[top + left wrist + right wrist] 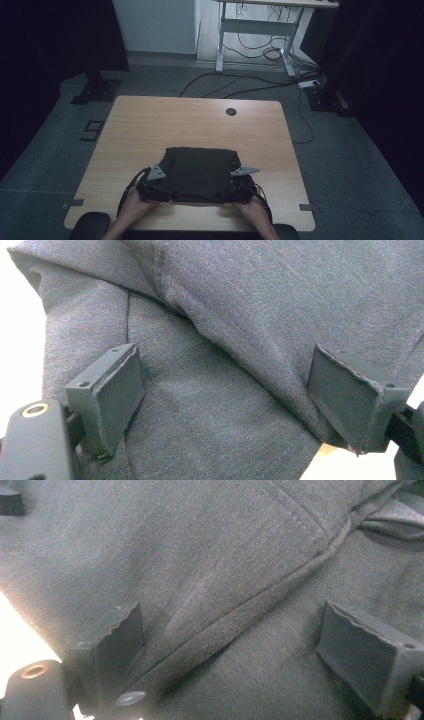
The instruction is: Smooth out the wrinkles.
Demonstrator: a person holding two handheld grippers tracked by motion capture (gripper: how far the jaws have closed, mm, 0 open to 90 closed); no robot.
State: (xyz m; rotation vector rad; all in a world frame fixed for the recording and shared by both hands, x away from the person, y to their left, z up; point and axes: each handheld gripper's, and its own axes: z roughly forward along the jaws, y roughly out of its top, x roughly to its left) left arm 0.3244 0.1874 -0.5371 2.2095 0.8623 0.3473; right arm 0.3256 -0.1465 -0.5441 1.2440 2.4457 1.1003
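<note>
Folded dark garment (202, 172) lies at the surface's (150, 125) near edge, long axis crosswise. Left gripper (156, 186) and right gripper (240, 185) flank its near corners; fingers (107, 395) spread, gripping nothing, cloth just ahead.

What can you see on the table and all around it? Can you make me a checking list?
Surface: wooden table, round hole near its far edge.
Job's things: dark folded garment, lying flat near the person.
Clutter: nothing seen.
Grippers: left hand-held gripper and right hand-held gripper, jaws open, cloth between them, at the garment's near corners.
Cables: black cables on the floor behind.
Surroundings: grey carpet, white desk frame, dark curtains.
</note>
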